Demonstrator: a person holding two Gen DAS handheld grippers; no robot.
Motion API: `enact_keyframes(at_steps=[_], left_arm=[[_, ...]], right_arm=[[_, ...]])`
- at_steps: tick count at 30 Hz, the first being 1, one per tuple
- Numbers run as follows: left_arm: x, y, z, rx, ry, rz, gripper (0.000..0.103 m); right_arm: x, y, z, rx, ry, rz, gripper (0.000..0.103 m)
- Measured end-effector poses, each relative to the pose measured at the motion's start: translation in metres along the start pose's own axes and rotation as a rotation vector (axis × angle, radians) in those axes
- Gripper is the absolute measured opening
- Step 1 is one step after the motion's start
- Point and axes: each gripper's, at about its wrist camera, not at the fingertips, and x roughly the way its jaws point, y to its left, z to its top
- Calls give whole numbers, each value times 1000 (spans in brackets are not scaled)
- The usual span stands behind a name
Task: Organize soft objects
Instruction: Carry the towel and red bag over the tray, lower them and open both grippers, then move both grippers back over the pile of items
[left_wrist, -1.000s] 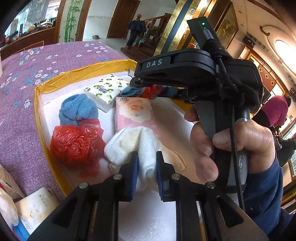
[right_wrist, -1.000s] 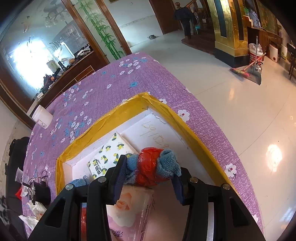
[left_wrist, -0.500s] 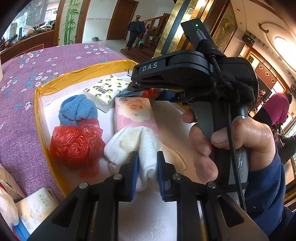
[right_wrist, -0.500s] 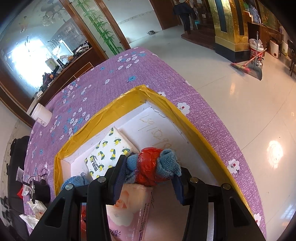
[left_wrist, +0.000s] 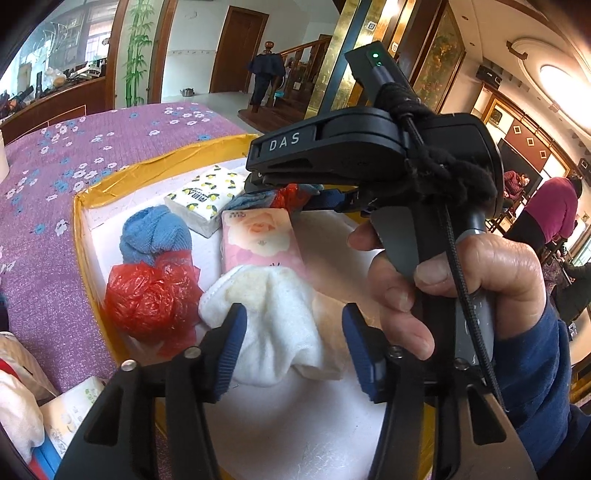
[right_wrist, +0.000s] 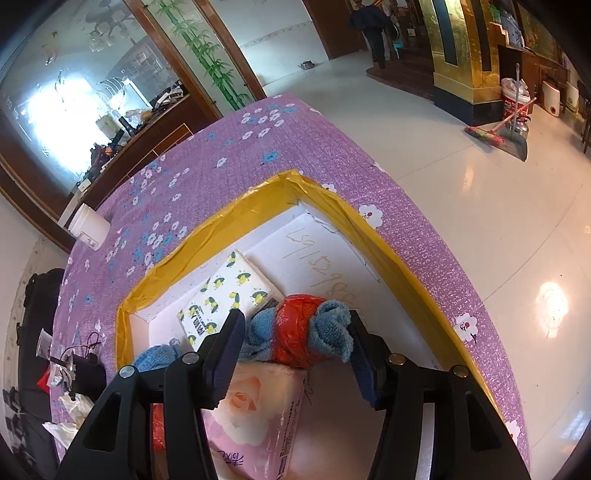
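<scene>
A white sock-like cloth (left_wrist: 280, 321) lies on the floor of the white box with the yellow rim (left_wrist: 147, 173). My left gripper (left_wrist: 295, 347) straddles it, its jaws opening, both pads clear of the cloth. In the right wrist view a bundle of blue towel wrapped in red plastic (right_wrist: 299, 336) rests on the pink rose tissue pack (right_wrist: 255, 417). My right gripper (right_wrist: 295, 347) has its jaws opening around that bundle, the pads barely clear of it. A hand holds the right tool's black housing (left_wrist: 332, 147) over the bundle (left_wrist: 291, 194).
Inside the box lie a lemon-print tissue pack (left_wrist: 207, 199), a blue towel ball (left_wrist: 155, 232) and a crumpled red plastic bag (left_wrist: 147, 299). The box sits on a purple flowered cloth (right_wrist: 221, 173) with a white jar (right_wrist: 88, 229). People stand at the far right.
The left jaws were shut on the white cloth and have sprung apart, leaving it in the box. The right jaws have widened slightly around the blue-and-red bundle.
</scene>
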Motion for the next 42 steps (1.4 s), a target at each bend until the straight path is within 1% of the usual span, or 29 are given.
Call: enact_keyframes(at_steps=[4,8,9,10,12,18,20,21,22,23,25,27,29,32,34,38,42], left_arm=[[-2,1,0,-3,-9,0,60],[-5,2,2,-7,-24,-10,61],[-7,2,2,-7,-29,-10,63],[-8,1,2,-6,-35,-7,67],[-11,0,2,-7,-47,-6,70],[-18,0,4,-7,-83,-9,71],[-21,1,5,-7,-99,-14,73],[-24,1,5,-9,-114,-19,76],[-26,1,6,-12,-126,-24,81],[-29,2,6,-15,-144,-30,83],[-37,1,6,-15,-185,-33,88],[-43,-1,6,-1,-218,-21,89],[-46,-3,5,14,-234,-3,89],[-46,-8,5,30,-236,2,89],[-46,-11,4,42,-234,6,90],[-51,-15,0,58,-253,37,90],[-55,-13,0,53,-271,52,90]], right_arm=[[-5,2,-1,-7,-14,10,63],[-18,6,0,-25,-71,8,74],[-22,6,1,-26,-89,10,77],[-25,5,1,-26,-99,12,78],[-32,3,2,-18,-123,27,79],[-47,0,4,-3,-180,44,79],[-59,2,5,-9,-235,39,79],[-64,1,5,-10,-260,35,79],[-74,1,4,-16,-303,25,79],[-81,0,3,-18,-332,17,80],[-92,-2,1,-7,-367,9,82],[-103,-6,-4,19,-369,17,83],[-119,-12,-14,47,-381,48,83],[-136,-17,-28,53,-401,43,86],[-145,-21,-36,62,-404,40,86],[-166,-35,-55,115,-418,45,87],[-183,-38,-77,112,-422,56,87]])
